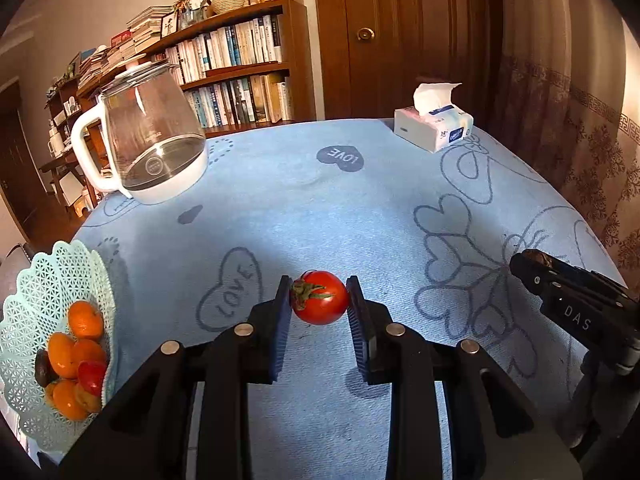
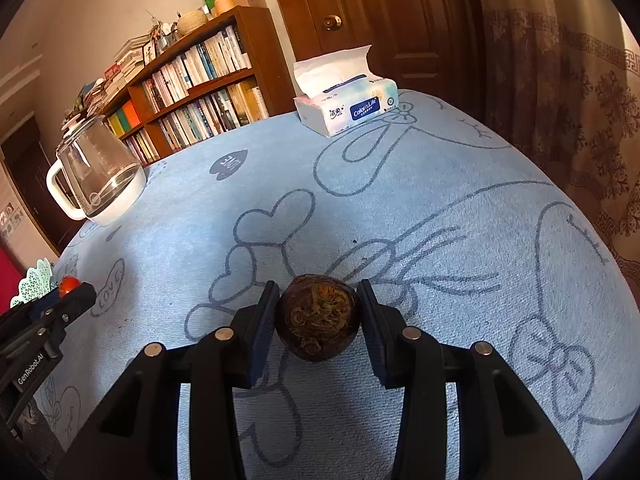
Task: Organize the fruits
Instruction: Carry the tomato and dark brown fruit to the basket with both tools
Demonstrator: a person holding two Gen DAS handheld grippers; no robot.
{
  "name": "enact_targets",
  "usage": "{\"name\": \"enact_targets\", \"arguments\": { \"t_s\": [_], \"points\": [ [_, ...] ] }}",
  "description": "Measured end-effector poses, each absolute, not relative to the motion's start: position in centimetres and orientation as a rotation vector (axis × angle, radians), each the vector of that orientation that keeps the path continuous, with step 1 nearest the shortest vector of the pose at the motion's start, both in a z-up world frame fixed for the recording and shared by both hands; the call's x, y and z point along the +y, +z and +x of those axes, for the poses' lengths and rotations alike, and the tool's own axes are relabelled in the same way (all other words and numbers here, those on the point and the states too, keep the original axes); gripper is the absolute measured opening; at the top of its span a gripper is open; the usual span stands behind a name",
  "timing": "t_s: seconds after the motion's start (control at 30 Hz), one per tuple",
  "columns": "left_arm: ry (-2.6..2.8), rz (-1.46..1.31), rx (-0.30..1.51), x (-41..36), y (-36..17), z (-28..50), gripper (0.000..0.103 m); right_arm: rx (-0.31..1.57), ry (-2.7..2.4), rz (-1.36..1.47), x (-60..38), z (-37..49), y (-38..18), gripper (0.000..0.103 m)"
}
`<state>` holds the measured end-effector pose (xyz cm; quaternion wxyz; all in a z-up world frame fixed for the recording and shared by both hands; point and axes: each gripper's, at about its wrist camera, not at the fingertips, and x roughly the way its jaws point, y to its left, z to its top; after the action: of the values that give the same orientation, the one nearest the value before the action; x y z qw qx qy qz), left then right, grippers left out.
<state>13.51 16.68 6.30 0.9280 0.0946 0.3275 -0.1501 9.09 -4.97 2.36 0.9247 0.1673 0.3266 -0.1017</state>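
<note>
A red tomato (image 1: pixel 324 304) with a green stem sits between the pads of my left gripper (image 1: pixel 319 281), which is shut on it over the blue cloth. My right gripper (image 2: pixel 318 285) is shut on a round dark brown fruit (image 2: pixel 318 316) with a fibrous top. At the far left, a mint lattice fruit basket (image 1: pixel 24 320) holds several small oranges (image 1: pixel 85 319), a red tomato (image 1: pixel 91 376) and a dark brown fruit (image 1: pixel 41 368). Each gripper shows in the other's view: the right gripper (image 1: pixel 532 266) at the right edge, the left gripper (image 2: pixel 82 294) at the left edge.
A glass kettle (image 1: pixel 152 136) with a white handle stands at the back left of the table. A tissue pack (image 1: pixel 434 124) lies at the back right. The blue patterned cloth (image 1: pixel 320 208) covers the table. A bookshelf (image 1: pixel 240 60) and a wooden door (image 1: pixel 400 32) lie behind.
</note>
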Motion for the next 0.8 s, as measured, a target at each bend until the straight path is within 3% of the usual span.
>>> {"name": "enact_targets", "arguments": {
  "t_s": [0.8],
  "points": [
    [-0.127,0.101,0.651,26.1,7.3,13.3,0.028,0.668,-0.055,0.219,1.6,9.4,4.1,0.041]
  ]
}}
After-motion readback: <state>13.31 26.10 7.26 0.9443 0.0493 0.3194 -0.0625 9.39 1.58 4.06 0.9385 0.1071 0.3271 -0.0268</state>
